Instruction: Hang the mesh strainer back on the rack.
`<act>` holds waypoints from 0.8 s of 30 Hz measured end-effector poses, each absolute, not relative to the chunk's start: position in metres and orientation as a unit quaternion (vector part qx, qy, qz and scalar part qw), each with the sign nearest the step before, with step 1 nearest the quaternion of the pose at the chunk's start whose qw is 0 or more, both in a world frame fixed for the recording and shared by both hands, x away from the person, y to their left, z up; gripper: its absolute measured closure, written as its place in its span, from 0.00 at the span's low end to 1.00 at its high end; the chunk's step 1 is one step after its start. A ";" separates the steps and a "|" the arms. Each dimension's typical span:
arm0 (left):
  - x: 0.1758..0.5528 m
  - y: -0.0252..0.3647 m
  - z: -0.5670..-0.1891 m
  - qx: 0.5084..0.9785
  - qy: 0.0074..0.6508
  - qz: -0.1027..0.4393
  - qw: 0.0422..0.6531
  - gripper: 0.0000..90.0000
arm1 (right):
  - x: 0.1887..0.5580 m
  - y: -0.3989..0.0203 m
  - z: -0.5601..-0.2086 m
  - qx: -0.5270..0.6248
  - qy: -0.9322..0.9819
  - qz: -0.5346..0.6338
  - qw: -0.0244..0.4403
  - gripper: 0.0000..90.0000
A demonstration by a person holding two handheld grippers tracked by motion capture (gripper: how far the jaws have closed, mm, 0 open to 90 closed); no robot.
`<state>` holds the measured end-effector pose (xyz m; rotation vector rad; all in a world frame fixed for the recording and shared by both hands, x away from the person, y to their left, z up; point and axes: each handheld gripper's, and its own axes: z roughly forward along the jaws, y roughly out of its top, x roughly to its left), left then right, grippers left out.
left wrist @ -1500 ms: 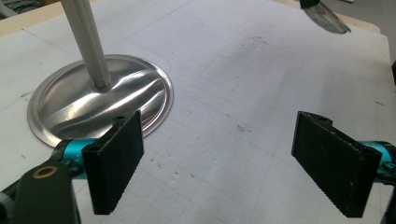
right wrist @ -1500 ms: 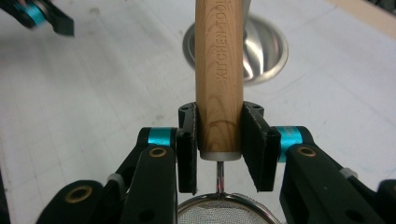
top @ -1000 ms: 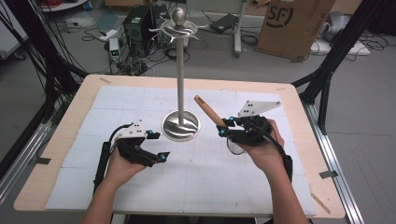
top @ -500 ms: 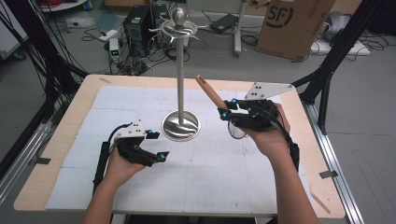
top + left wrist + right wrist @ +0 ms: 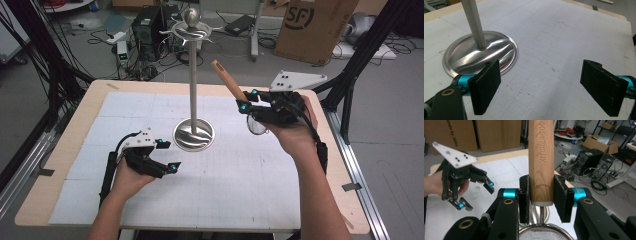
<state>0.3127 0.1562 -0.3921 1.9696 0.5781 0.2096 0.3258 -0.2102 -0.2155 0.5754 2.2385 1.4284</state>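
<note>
A small sieve with a wooden handle (image 5: 227, 80) is held in the air to the right of the metal stand (image 5: 192, 75). My right gripper (image 5: 247, 100) is shut on the handle's lower end, with the mesh bowl (image 5: 257, 126) hanging under it. In the right gripper view the pads clamp the handle (image 5: 541, 157) above the mesh (image 5: 541, 233). My left gripper (image 5: 167, 156) rests low at the table's front left, open, nothing between its jaws. In the left gripper view it (image 5: 541, 67) faces the stand's round base (image 5: 469, 57).
The stand's hooks and ball top (image 5: 191, 30) rise high above the white gridded mat (image 5: 240, 190). The stand's base (image 5: 194, 135) sits mid-table. Cardboard boxes, computers and cables lie on the floor beyond the table's far edge.
My right gripper has lifted the sieve off the table area and carried it upward. The left hand and gripper have stayed where they were.
</note>
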 end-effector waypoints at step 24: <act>0.313 0.156 -0.392 0.818 0.242 0.087 0.514 0.19 | 0.344 -0.211 -0.183 0.193 0.796 0.529 0.221 0.76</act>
